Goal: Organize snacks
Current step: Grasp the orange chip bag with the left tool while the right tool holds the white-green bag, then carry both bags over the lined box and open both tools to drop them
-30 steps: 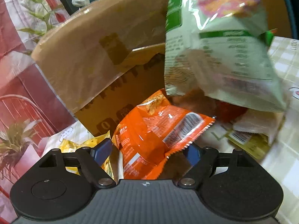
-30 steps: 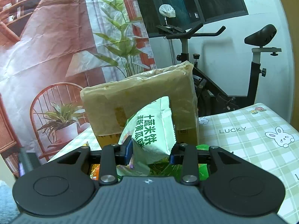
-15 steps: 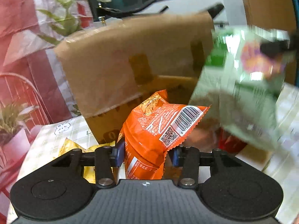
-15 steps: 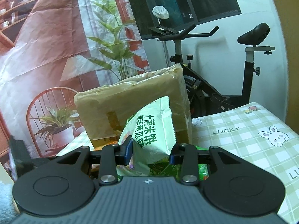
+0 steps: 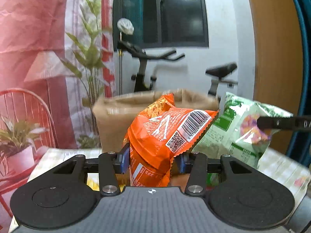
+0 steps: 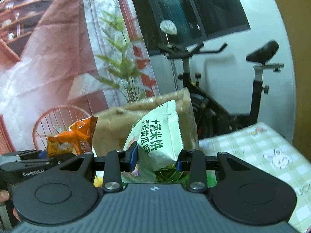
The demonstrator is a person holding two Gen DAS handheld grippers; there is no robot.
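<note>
My left gripper (image 5: 152, 160) is shut on an orange snack bag (image 5: 167, 134) with a barcode and holds it up in front of a brown cardboard box (image 5: 114, 120). My right gripper (image 6: 157, 160) is shut on a pale green rice-cracker bag (image 6: 158, 136), also lifted before the box (image 6: 186, 104). The green bag shows at the right in the left wrist view (image 5: 241, 130). The orange bag and left gripper show at the left in the right wrist view (image 6: 72, 137).
A green checked tablecloth (image 6: 262, 151) covers the table. More snack packs lie under the grippers, yellow (image 5: 92, 182) and green (image 6: 169, 172). An exercise bike (image 6: 213, 101) stands behind the box. A printed backdrop with a red chair (image 5: 25, 116) hangs at the left.
My left gripper closed on the orange bag and lifted it off the table. The right gripper kept its green bag raised. Both views tilted upward.
</note>
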